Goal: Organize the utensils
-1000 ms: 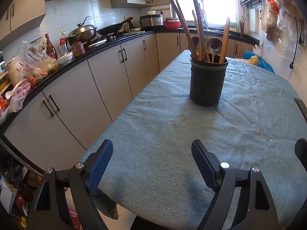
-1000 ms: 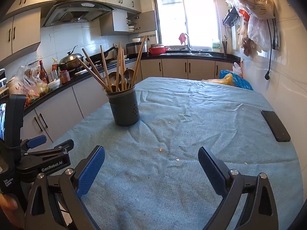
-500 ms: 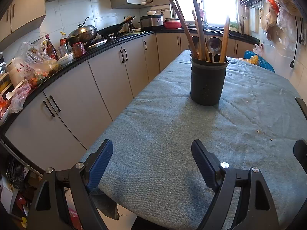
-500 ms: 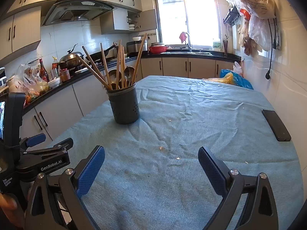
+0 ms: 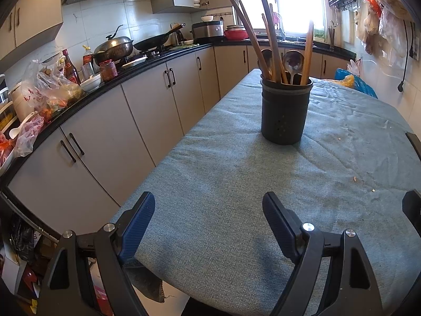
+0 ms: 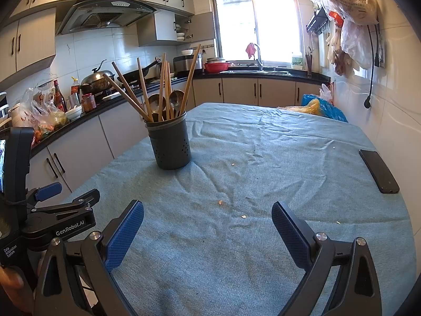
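Kitchen table (image 5: 236,184) with blue cloth; holder (image 5: 285,110) of chopsticks (image 5: 306,52) and spoons (image 5: 292,62) ahead of left gripper (image 5: 208,217) and right gripper (image 6: 208,220), both open, empty.

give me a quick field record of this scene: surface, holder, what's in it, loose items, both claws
surface: table under a blue-grey cloth
holder: dark perforated utensil holder, upright on the cloth
contents: wooden chopsticks and metal spoons, handles down
loose items: black phone flat near the right edge; a few crumbs
left claw: open, empty
right claw: open, empty
loose utensils on cloth: none seen
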`<move>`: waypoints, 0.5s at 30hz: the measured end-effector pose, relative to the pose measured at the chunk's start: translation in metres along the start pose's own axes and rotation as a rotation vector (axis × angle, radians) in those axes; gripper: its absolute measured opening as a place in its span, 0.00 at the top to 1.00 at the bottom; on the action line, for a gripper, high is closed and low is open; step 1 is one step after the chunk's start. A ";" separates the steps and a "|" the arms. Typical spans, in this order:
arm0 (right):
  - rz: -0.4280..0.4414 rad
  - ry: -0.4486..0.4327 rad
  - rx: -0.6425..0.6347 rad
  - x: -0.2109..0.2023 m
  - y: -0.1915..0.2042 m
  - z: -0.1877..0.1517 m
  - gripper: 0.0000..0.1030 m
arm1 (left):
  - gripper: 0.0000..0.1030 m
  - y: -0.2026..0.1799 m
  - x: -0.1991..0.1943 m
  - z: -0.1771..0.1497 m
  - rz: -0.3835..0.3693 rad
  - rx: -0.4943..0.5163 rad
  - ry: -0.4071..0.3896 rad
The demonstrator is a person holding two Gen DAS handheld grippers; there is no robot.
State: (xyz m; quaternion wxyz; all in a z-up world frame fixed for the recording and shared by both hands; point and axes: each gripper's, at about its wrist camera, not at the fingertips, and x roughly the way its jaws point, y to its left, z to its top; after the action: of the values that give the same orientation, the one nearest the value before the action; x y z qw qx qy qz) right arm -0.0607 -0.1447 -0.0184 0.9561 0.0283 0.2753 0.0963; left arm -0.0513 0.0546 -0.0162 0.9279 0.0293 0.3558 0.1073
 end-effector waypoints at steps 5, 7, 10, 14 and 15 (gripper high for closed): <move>-0.001 0.001 -0.001 0.000 0.000 0.000 0.03 | 0.19 -0.001 0.000 0.000 0.000 0.001 0.001; -0.001 0.002 -0.001 0.000 0.000 0.000 0.03 | 0.19 0.000 0.000 0.000 0.001 -0.001 0.001; 0.000 0.005 -0.002 0.002 -0.001 -0.002 0.03 | 0.19 -0.001 0.000 0.000 0.002 0.001 0.000; 0.000 0.004 -0.002 0.001 -0.001 -0.002 0.03 | 0.19 0.000 0.000 0.000 0.001 0.000 -0.001; -0.001 0.004 -0.002 0.001 -0.001 -0.002 0.03 | 0.19 0.000 0.000 0.000 0.001 0.000 -0.001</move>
State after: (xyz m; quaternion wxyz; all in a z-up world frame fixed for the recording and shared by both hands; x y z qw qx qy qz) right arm -0.0606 -0.1453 -0.0210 0.9557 0.0269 0.2769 0.0961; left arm -0.0511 0.0544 -0.0165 0.9280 0.0296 0.3555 0.1079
